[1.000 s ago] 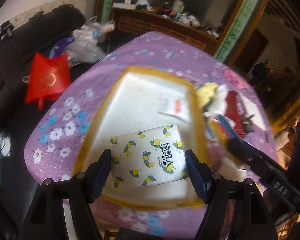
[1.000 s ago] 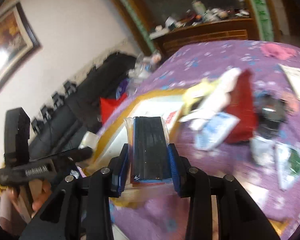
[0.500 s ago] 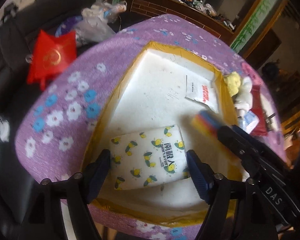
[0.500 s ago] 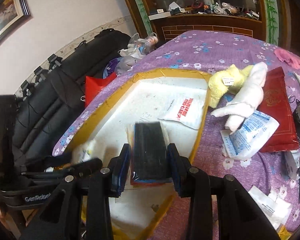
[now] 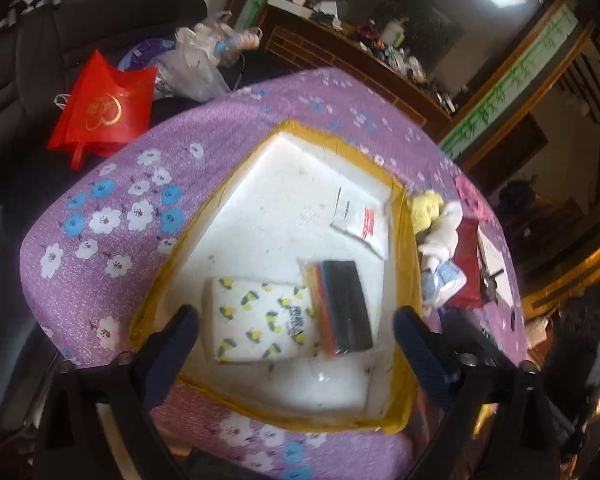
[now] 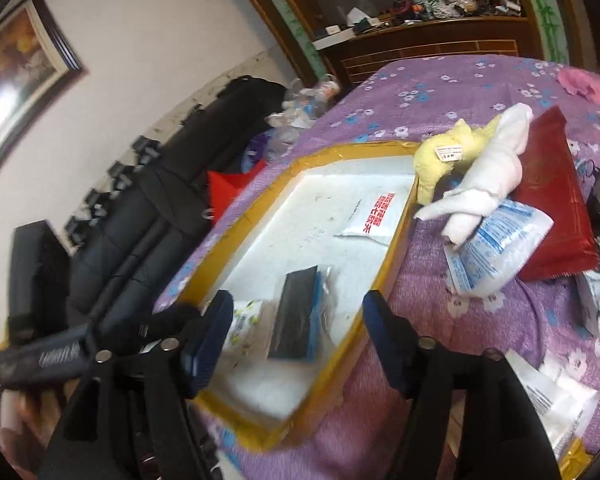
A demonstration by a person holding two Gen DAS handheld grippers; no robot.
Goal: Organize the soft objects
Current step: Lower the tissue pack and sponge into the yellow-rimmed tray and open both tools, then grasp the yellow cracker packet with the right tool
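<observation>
Hovering over the near end of the tray, the left hand-held gripper point(image 5: 296, 340) is standing released, its two blue pads spread wide and gripping nothing. Below and between them the tissue pack point(image 5: 260, 318), white with small yellow prints, is lying flat on the white floor of the foam tray point(image 5: 284, 216). Just beside it on the right, touching or slightly overlapping its edge, the clear bag of coloured cloths point(image 5: 342, 306) is resting, a dark top layer showing with red and blue edges along its left side. Farther in, near the tray's right wall, a white packet with red print point(image 5: 360, 224) is lying apart from both.

The right hand-held gripper point(image 6: 298, 336) is also hanging released, jaws wide and empty, above the same near end of the tray; the cloth bag point(image 6: 298, 320) is lying flat between and beyond its pads, with the tissue pack point(image 6: 244, 324) partly hidden behind the left pad.

Outside the tray's yellow taped rim, on the purple flowered table point(image 6: 460, 84), a yellow towel point(image 6: 448, 160), a rolled white towel point(image 6: 488, 176), a blue-printed plastic pouch point(image 6: 496, 248) and a red packet point(image 6: 552, 204) are crowding together, touching one another
</observation>
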